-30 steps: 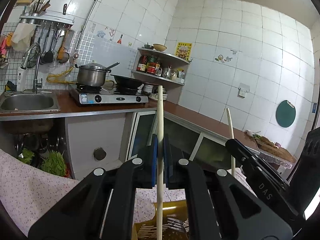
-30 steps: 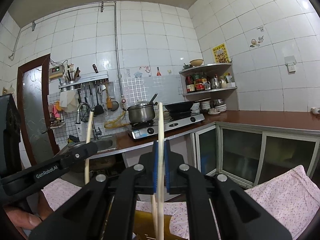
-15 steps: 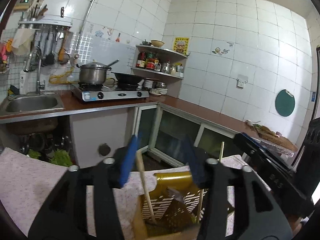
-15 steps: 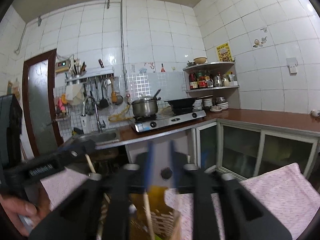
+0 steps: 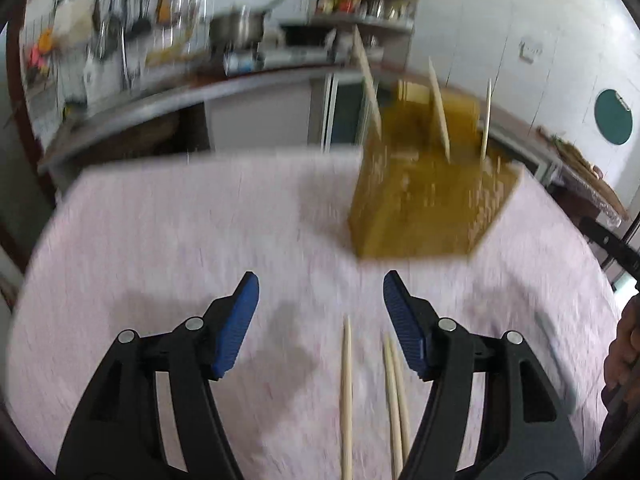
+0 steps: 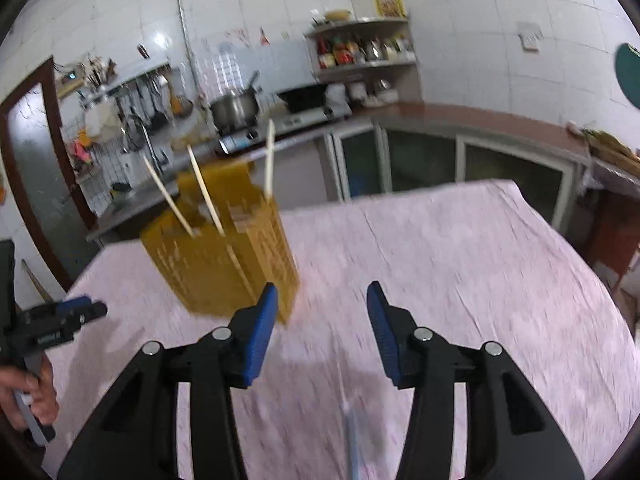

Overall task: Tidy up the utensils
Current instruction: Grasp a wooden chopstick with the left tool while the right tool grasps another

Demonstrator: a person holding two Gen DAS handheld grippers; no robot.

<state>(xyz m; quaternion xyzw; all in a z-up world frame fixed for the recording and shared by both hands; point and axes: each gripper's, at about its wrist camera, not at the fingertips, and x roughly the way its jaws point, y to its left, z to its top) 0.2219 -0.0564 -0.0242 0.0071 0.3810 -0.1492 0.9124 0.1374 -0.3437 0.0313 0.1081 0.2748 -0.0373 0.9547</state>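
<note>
Pale wooden chopsticks stand tilted in a yellow slotted plastic holder on the pink floral tablecloth. Left gripper and right gripper are both opening, jaws empty. More loose chopsticks lie flat beneath the left gripper

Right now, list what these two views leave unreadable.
- Left wrist view: motion blur smears the yellow utensil basket; its slots are unreadable.
- Chopsticks on the cloth are cut off by the bottom edge.
- Right wrist view: a pale blue streak on the cloth is too blurred to identify.
</note>
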